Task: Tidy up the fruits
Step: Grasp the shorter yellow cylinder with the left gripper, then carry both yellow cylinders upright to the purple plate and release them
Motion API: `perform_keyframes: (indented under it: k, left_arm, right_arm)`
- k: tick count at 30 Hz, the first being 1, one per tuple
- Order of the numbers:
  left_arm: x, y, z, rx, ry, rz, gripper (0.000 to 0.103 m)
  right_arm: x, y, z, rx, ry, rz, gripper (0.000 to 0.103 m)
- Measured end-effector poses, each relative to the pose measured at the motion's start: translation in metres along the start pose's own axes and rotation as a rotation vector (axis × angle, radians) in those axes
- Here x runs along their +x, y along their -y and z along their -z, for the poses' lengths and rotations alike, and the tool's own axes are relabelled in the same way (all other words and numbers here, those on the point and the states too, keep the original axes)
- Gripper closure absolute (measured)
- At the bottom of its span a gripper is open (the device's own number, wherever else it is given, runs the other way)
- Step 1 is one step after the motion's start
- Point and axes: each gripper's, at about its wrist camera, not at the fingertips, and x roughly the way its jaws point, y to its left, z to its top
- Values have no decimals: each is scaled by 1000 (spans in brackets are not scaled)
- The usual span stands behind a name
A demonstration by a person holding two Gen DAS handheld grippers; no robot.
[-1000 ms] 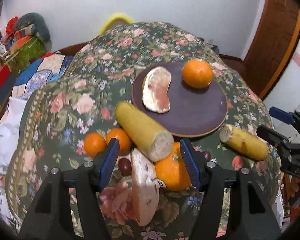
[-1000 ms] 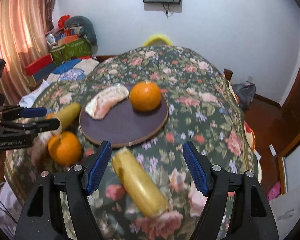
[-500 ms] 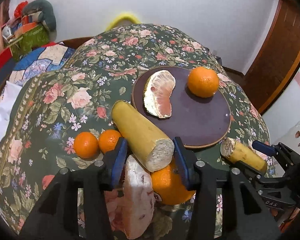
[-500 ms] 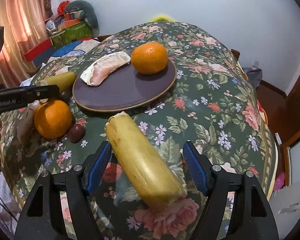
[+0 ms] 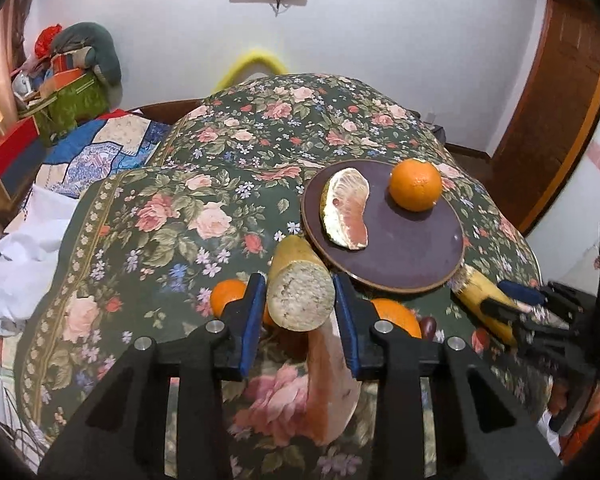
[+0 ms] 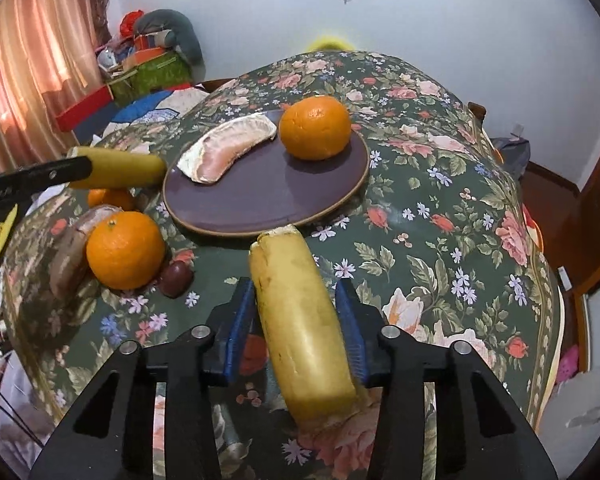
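Since a second ago, both narrowed: left gripper [image 5: 300,300] clenched on banana piece [image 5: 298,284] mid-frame; right gripper [image 6: 296,320] clenched on second banana piece [image 6: 300,320] lower centre, below purple plate [image 6: 320,204]

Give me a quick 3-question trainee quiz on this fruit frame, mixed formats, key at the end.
1. True or false: the left tongs are shut on a banana piece.
2. Which items lie on the purple plate? A) pomelo wedge and orange B) two banana pieces C) nothing
3. Fill in: the right tongs hold a ____ piece.

Key: 1 true; 2 A; 3 banana
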Motion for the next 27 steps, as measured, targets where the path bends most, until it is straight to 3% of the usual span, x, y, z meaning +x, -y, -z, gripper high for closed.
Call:
perform_keyframes:
  k: [3,9,17,27]
  left_arm:
    - [-2,-2,6,35,-17,-19,69]
    - [-2,-12,22,61,-63,-6,69]
    - [6,-26,53,73,-148,-3,69]
    - [8,-24,31,79,-114,-10,62]
  right_arm:
    - [-3,-3,-2,-6,6,-2,72]
    - [-1,-9,-6,-37,-4,15,72]
    - [6,-6,-4,-41,-25,33,62]
    - [16,-4,1,-33,-41,33,55]
